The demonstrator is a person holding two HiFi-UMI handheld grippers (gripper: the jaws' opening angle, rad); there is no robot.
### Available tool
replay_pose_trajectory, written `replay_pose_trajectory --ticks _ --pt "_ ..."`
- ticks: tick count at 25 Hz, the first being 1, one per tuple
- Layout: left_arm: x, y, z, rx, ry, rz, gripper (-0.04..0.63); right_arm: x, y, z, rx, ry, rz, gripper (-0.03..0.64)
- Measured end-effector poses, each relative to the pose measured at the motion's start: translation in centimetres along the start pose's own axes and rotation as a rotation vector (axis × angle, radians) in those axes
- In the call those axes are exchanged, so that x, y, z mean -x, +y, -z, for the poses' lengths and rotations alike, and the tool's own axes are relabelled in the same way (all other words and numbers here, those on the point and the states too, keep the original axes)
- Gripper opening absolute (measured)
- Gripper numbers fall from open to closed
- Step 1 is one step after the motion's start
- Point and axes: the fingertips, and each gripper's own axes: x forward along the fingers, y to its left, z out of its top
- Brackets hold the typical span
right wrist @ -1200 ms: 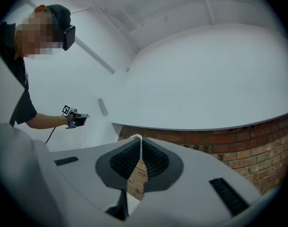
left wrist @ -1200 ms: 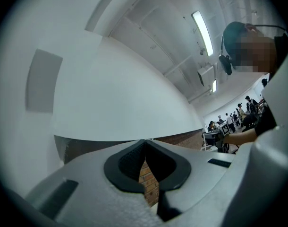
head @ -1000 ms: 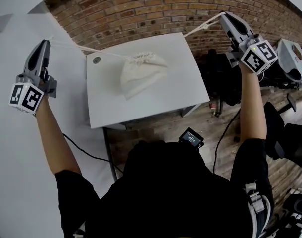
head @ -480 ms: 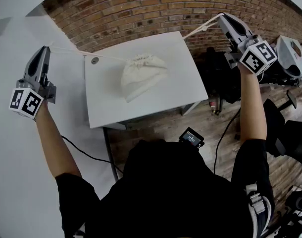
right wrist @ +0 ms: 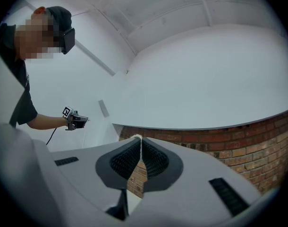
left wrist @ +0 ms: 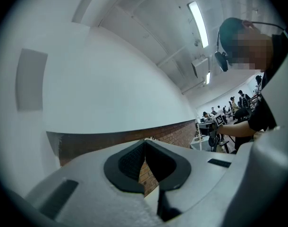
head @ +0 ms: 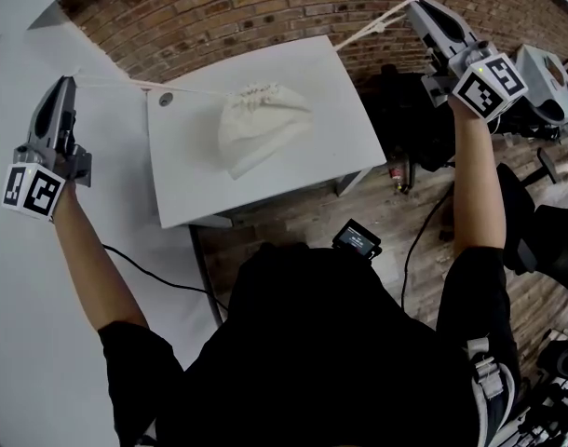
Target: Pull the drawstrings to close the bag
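Observation:
A white cloth drawstring bag [head: 261, 130] lies on the white table [head: 344, 147], its mouth bunched tight at the far side. One white drawstring [head: 154, 87] runs taut from the mouth out to the left, into my left gripper [head: 65, 82], which is shut on its end beyond the table's left edge. The other drawstring [head: 363, 33] stretches up to the right into my right gripper [head: 414, 4], shut on it past the table's far right corner. In the right gripper view a tuft of string [right wrist: 136, 137] shows at the closed tips; the left gripper [left wrist: 145, 141] is also closed.
A brick wall [head: 265, 3] runs behind the table and a white wall [head: 23, 277] stands at the left. A round grommet [head: 165, 100] sits in the table's far left corner. Office chairs [head: 549, 82] crowd the right side over a wooden floor [head: 405, 231].
My left gripper has swung farther out to the left with its string. The right gripper has hardly moved. The bag stays gathered on the table.

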Motion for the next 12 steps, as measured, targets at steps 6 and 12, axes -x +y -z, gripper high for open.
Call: replay_pose_trajectory --ticks 6,12 --pt "-0.36 -1.03 -0.09 -0.006 0.006 0.014 0.018 0.81 -0.22 0.14 -0.003 -0.012 0.003 0.009" --pt "-0.5 -0.93 -0.2 -0.009 0.004 0.011 0.018 0.65 -0.6 0.13 -0.001 -0.021 0.002 0.009"
